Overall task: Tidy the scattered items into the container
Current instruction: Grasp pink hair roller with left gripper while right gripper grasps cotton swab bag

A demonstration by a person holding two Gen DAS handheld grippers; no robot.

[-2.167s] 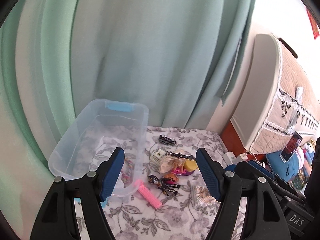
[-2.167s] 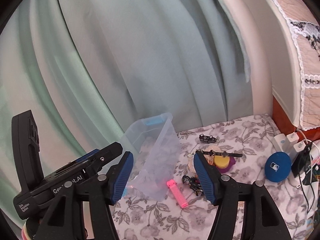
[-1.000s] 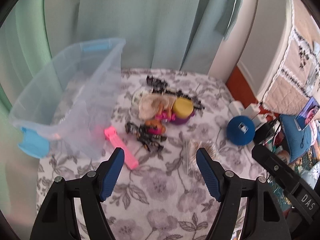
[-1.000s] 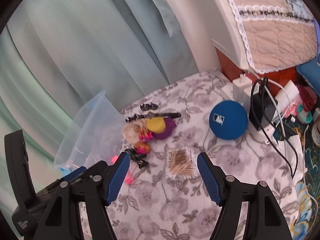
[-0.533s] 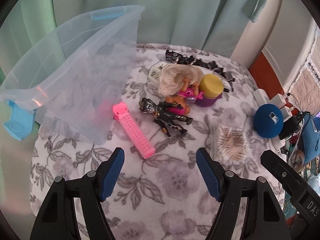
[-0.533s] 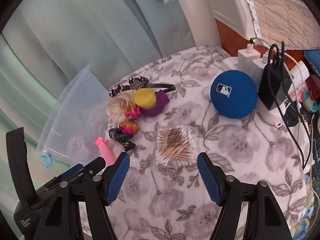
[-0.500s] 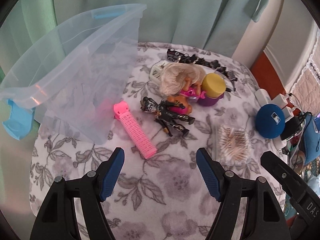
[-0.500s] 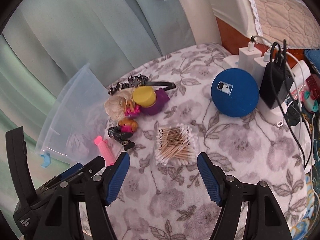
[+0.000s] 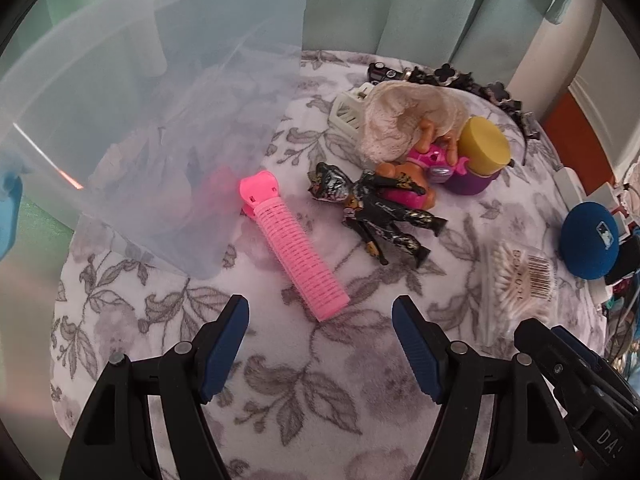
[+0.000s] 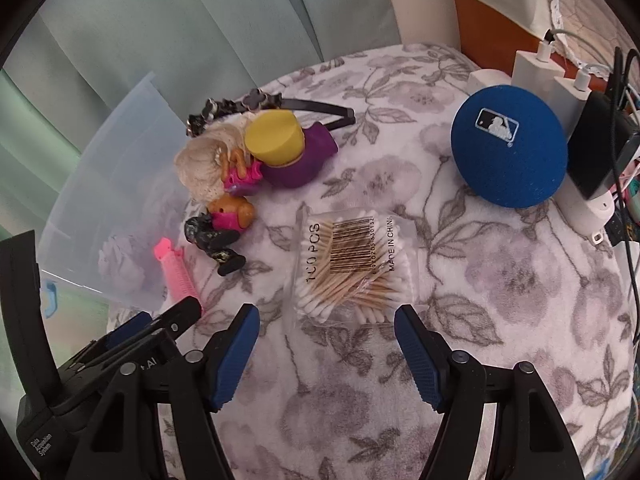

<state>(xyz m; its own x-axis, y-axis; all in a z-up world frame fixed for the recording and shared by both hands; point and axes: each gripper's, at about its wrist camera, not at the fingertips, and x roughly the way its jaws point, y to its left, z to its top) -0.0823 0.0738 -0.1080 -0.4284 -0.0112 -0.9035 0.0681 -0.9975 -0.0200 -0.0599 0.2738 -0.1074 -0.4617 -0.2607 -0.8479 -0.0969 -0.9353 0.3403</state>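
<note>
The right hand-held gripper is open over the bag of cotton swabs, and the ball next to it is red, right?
Not quite: the ball is blue, as the right wrist view shows. The right hand-held gripper is indeed open over the bag of cotton swabs.

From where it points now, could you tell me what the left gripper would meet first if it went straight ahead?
Most likely the pink ribbed hair roller: the open left gripper frames its near end, with only floral cloth between. Depth is hard to judge.
</note>
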